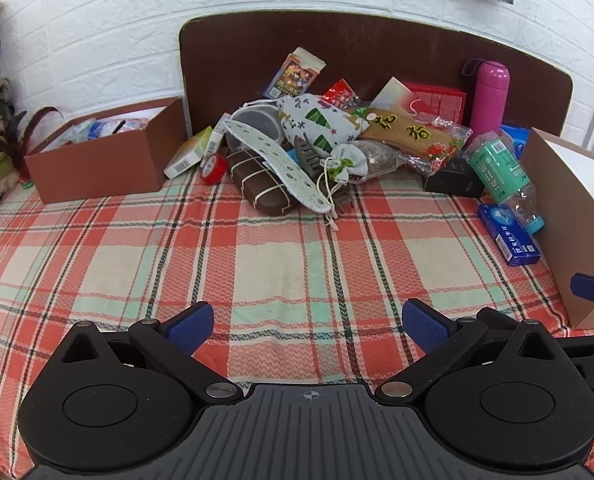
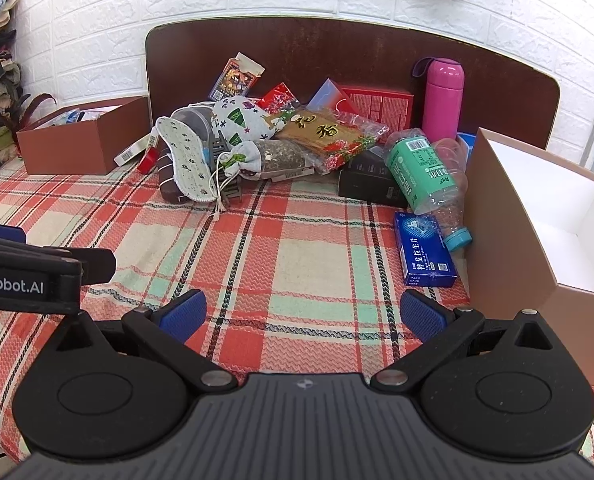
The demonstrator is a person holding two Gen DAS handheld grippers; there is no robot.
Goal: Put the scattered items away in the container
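Note:
A pile of scattered items lies at the back of the plaid table: a printed cloth pouch (image 1: pixel 317 124) (image 2: pixel 243 120), a white insole (image 1: pixel 285 168) (image 2: pixel 185 158), a brown case (image 1: pixel 257 184), a green-labelled plastic bottle (image 1: pixel 501 172) (image 2: pixel 425 170), a blue box (image 1: pixel 509 236) (image 2: pixel 427 250) and a pink flask (image 1: pixel 491 96) (image 2: pixel 441 98). An empty brown box (image 1: pixel 557 208) (image 2: pixel 509 220) stands at the right. My left gripper (image 1: pixel 307 326) is open and empty over the front of the cloth. My right gripper (image 2: pixel 303 314) is open and empty beside it.
A second brown box (image 1: pixel 97 160) (image 2: pixel 69 146) holding things stands at the back left. A dark headboard (image 1: pixel 377 52) and a white brick wall close the back. Clothes are stacked at the far left. The plaid cloth (image 1: pixel 281 248) spreads between the grippers and the pile.

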